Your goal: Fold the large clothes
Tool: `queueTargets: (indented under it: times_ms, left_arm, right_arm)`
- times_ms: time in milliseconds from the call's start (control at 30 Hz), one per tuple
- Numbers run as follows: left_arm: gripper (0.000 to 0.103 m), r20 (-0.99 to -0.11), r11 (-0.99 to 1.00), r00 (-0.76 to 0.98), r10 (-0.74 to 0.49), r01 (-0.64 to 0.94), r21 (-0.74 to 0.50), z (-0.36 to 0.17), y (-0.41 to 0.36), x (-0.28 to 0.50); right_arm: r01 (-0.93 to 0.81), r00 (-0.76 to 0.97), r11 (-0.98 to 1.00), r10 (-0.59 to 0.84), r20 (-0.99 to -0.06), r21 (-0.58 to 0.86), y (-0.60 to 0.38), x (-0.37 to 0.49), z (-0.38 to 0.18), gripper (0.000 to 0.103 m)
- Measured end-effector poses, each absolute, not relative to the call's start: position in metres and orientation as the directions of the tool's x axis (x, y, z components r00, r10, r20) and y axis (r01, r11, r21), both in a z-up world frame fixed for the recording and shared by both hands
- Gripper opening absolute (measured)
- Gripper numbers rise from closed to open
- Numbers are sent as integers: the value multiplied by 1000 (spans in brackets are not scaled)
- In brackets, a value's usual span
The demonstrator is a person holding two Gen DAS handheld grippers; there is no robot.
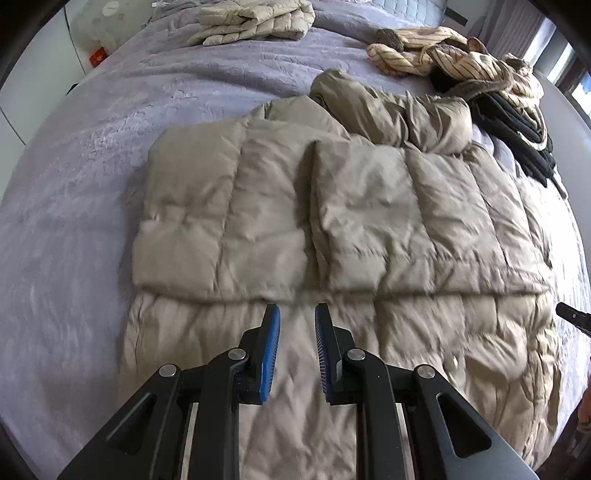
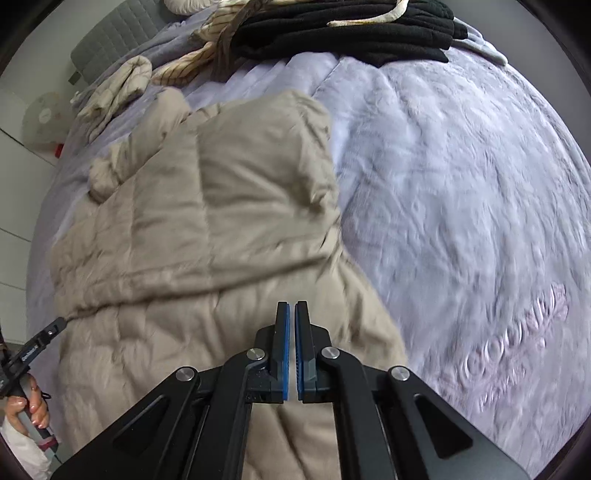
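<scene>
A large beige quilted puffer coat (image 1: 332,206) lies on a lavender bedspread (image 1: 85,192), its far part folded over the near part, a sleeve bunched at the back. My left gripper (image 1: 297,314) hovers over the coat just before the folded hem, its blue pads a little apart with nothing between them. In the right wrist view the same coat (image 2: 207,221) fills the left half. My right gripper (image 2: 291,306) is shut and empty above the coat's right side. The left gripper (image 2: 48,332) shows at the left edge, held by a hand (image 2: 33,406).
A folded beige jacket (image 1: 255,18) lies at the far end of the bed. Striped cream garments (image 1: 443,55) and a black garment (image 1: 517,122) are piled at the far right. Bare bedspread (image 2: 461,184) stretches right of the coat. A grey headboard (image 2: 114,40) stands behind.
</scene>
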State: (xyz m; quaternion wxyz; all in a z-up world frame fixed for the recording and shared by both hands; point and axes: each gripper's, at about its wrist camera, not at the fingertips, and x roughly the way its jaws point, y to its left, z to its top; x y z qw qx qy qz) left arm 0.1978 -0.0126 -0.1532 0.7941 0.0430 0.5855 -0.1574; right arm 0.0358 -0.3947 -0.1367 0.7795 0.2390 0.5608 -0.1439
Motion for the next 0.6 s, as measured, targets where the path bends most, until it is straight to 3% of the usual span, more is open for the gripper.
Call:
queueTargets:
  times_ms: [267, 300, 333, 367, 400, 467, 533, 600]
  left_arm:
    - [21, -959, 950, 228, -169, 298, -97, -138, -11, 167]
    - [33, -961, 950, 224, -160, 300, -88, -136, -11, 162]
    - [53, -963, 950, 222, -154, 301, -82, -134, -11, 159]
    - [91, -963, 952, 228, -143, 297, -72, -131, -10, 156]
    - [100, -958, 955, 257, -125, 292, -46, -125, -9, 151]
    - [100, -954, 951, 277, -115, 307, -26, -118, -9, 146]
    - [100, -957, 954, 269, -108, 297, -24, -113, -7, 142]
    - [100, -958, 957, 265, -106, 288, -27, -109, -6, 140]
  right_arm:
    - [488, 309, 845, 69, -949, 220, -372, 18, -117, 3]
    - [484, 308, 847, 69, -949, 219, -369, 16, -114, 3]
    - [480, 306, 850, 67, -950, 215, -367, 15, -111, 3]
    - [476, 307, 853, 66, -949, 214, -364, 13, -108, 4]
    - [472, 309, 855, 67, -949, 215, -361, 11, -105, 5]
    - [466, 310, 858, 70, -948, 215, -358, 9, -100, 10]
    - [466, 313, 857, 73, -947, 220, -356, 6, -97, 33]
    - [465, 317, 856, 77, -945, 226, -354, 4, -94, 48]
